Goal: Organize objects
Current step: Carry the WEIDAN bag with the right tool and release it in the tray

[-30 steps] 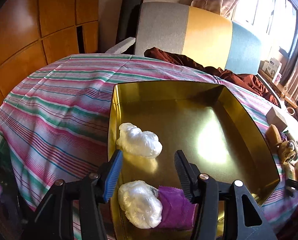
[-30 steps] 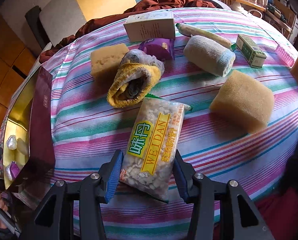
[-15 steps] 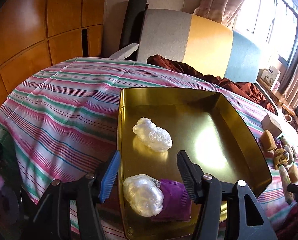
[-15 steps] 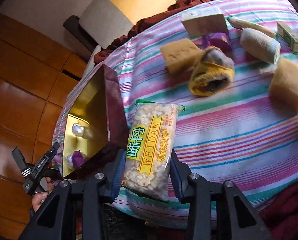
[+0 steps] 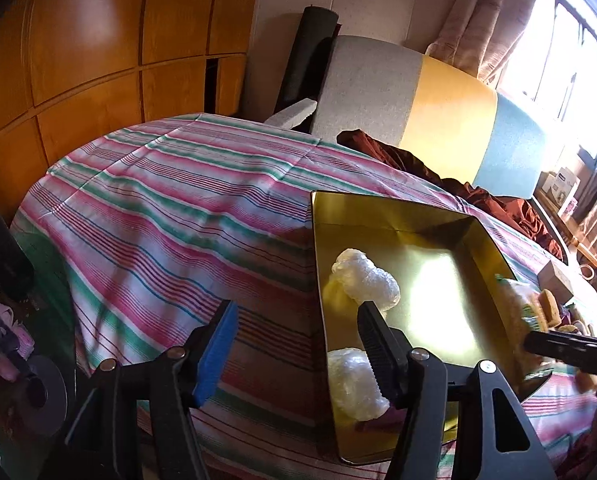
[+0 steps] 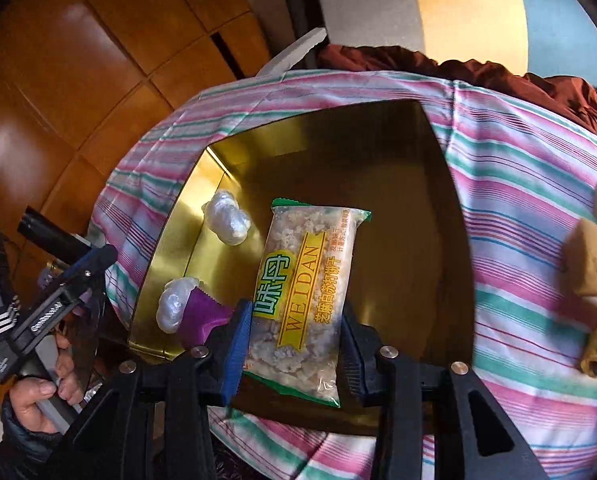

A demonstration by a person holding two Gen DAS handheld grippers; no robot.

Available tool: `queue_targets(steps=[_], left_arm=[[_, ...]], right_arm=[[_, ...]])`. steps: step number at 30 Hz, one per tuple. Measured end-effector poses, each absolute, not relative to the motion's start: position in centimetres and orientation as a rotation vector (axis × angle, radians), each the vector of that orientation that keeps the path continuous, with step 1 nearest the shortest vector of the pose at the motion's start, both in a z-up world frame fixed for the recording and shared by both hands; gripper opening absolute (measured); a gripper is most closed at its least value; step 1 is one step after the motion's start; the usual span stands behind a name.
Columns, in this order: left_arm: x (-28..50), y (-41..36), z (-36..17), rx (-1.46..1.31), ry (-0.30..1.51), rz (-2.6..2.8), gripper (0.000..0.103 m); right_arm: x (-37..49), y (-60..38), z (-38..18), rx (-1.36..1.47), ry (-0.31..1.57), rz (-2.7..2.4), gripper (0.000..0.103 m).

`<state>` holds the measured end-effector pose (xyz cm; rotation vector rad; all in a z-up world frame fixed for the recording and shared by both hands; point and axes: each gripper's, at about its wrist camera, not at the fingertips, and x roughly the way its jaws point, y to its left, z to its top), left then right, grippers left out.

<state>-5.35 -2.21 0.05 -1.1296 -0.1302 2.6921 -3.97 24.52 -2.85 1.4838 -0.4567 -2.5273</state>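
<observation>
Gold tray (image 6: 378, 152) holding two white plastic-wrapped bundles (image 6: 226, 224) and purple packet (image 6: 204, 314); "WEIDAN" snack pack (image 6: 302, 292) gripped in right claw (image 6: 294, 354); left claw (image 5: 294, 350) opening, nothing between.

Bright sun comes in through the window (image 5: 578, 60) on the right. It makes a white glare on the gold tray (image 5: 438, 300). Corners are dark and edges bend. The right edge looks blurry in both views.

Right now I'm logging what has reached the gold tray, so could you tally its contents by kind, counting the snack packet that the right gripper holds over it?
White clear-plastic-wrapped bundles: 2
Purple foil packet: 1
Clear WEIDAN snack packet, clamped in the right gripper over the gold tray: 1
Total: 4
</observation>
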Motion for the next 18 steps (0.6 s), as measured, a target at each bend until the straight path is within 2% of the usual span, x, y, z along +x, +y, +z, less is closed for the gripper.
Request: queue_targets(steps=[7, 9, 16, 18], left_arm=[[-5.6, -2.8, -0.1, -1.139, -0.155, 2.695, 0.063], [-5.5, -2.5, -0.3, -1.142, -0.135, 2.691, 0.064], [-5.3, -1.4, -0.6, -1.139, -0.080, 2.685, 0.065], [-5.1, -1.2, -0.5, -1.136, -0.075, 2.686, 0.067]], right_arm=[[-7.7, 18.9, -5.9, 1.528, -0.325, -2.397, 0.043], [-7.4, 18.3, -6.0, 1.502, -0.328, -2.373, 0.049], [-5.5, 19.2, -4.8, 1.444, -0.331, -2.450, 0.060], [-4.9, 19.6, -4.0, 1.428, -0.317, -2.496, 0.070]])
